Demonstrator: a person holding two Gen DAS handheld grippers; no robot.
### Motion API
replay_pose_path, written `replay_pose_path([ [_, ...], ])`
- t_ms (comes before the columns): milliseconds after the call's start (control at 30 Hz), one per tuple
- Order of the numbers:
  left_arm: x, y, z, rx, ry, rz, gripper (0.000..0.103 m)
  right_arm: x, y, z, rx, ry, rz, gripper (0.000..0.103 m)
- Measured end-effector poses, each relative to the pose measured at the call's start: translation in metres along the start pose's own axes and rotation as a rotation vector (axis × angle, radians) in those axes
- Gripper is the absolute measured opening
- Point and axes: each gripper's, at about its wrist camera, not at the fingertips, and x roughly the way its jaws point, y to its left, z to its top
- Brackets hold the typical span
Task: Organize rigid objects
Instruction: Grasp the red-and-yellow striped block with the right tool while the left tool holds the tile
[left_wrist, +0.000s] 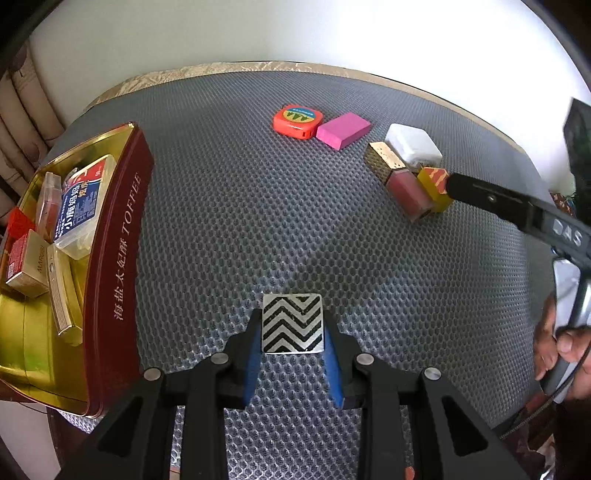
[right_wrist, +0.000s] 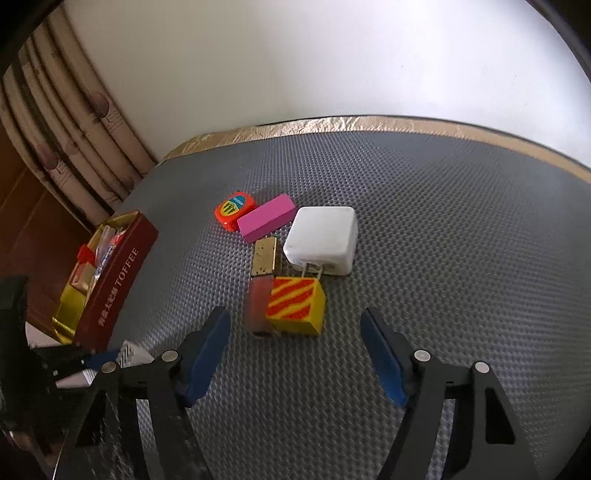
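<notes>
Zigzag tile (left_wrist: 292, 324) sits clamped in the left tongs (left_wrist: 293, 345) above the grey desk (left_wrist: 229, 206), tin (left_wrist: 110, 280) at 9 o'clock. Right tongs (right_wrist: 295, 354) stand half-wide and empty, striped block (right_wrist: 295, 306) just off their tips at 12 o'clock.

A grey bumpy mat covers the tabletop (right_wrist: 424, 206). A dark red tin (left_wrist: 118, 258) sits at the left edge. In the middle lie an orange tape measure (right_wrist: 236, 209), a pink block (right_wrist: 266, 218), a white plug (right_wrist: 323, 238), a gold-capped little bottle (right_wrist: 260, 284) and a yellow striped block (right_wrist: 297, 304), all close together.
</notes>
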Motion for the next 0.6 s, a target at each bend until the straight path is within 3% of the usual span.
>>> replay_pose_path([
  [200,0.002,0.001,0.0,0.015,0.004,-0.007,0.03,0.027,0.0,0.005,0.03,0.045,-0.013,0.052],
  [233,0.003,0.002,0.0,0.013,0.006,-0.01,0.03,0.03,0.0,0.005,0.035,0.058,-0.015,0.044],
  [333,0.007,0.005,0.0,0.005,0.017,-0.019,0.03,0.032,-0.005,0.004,0.057,0.064,0.006,0.04],
  [367,0.008,0.005,0.0,0.005,0.022,-0.019,0.03,0.032,-0.004,0.005,0.049,0.061,0.004,0.032],
  [600,0.01,0.004,-0.001,0.009,0.023,-0.026,0.03,0.022,-0.012,-0.005,0.096,0.057,0.038,0.03],
])
